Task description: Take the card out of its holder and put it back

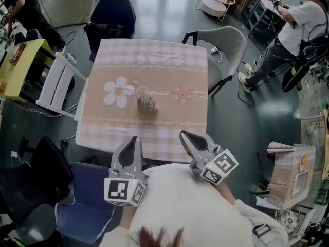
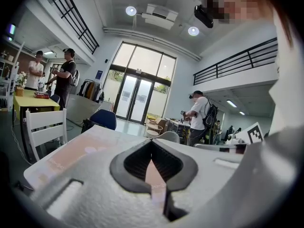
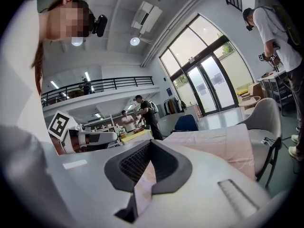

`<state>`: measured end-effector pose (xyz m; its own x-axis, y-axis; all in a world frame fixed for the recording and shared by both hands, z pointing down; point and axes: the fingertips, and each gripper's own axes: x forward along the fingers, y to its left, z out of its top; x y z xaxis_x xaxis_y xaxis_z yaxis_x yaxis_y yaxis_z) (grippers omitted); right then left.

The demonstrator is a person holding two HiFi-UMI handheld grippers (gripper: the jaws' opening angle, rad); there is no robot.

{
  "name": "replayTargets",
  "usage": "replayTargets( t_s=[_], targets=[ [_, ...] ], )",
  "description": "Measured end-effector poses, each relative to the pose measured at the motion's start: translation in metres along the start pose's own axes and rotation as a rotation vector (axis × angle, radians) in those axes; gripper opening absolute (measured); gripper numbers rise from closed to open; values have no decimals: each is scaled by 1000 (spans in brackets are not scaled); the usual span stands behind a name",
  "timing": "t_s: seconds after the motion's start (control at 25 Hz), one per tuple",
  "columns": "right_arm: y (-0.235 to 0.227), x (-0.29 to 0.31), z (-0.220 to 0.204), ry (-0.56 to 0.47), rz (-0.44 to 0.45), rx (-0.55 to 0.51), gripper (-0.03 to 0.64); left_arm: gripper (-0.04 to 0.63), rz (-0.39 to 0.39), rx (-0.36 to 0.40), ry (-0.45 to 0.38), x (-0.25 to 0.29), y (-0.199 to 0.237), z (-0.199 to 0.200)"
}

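Pink-and-cream checked cloth, printed with a white flower and script, covering a square worktop (image 1: 103, 133).

- Card holder (image 1: 147, 105): small grey upright item near the middle of the worktop, just right of the white flower. It is too small to tell whether the card sits in it. Well apart from both tools.
- Left tool (image 1: 133, 139): at the near edge of the worktop with its tips over the cloth. Jaws pressed together at the tips, nothing between them; only cloth shows through the gap behind the tips in the left gripper view (image 2: 152, 141).
- Right tool (image 1: 184, 135): at the near edge, right of the left tool. Jaws pressed together and empty, as the right gripper view (image 3: 151, 144) shows.
- Surroundings: white slatted chair (image 1: 56, 86) at the worktop's left side, blue chair (image 1: 113, 14) at the far side, grey chair (image 1: 226, 45) at the far right corner, yellow table (image 1: 18, 68) further left.
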<state>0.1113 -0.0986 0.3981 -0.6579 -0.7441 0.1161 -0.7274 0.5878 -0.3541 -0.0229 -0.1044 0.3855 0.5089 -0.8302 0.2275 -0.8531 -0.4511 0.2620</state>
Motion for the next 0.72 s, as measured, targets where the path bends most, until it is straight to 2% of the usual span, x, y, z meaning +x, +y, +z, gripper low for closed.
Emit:
replayTargets(
  t_s=[0.72],
  targets=[
    [-2,3,9,-17,15,-61,-3,0,-29,19,-26,1,-16,2]
  ],
)
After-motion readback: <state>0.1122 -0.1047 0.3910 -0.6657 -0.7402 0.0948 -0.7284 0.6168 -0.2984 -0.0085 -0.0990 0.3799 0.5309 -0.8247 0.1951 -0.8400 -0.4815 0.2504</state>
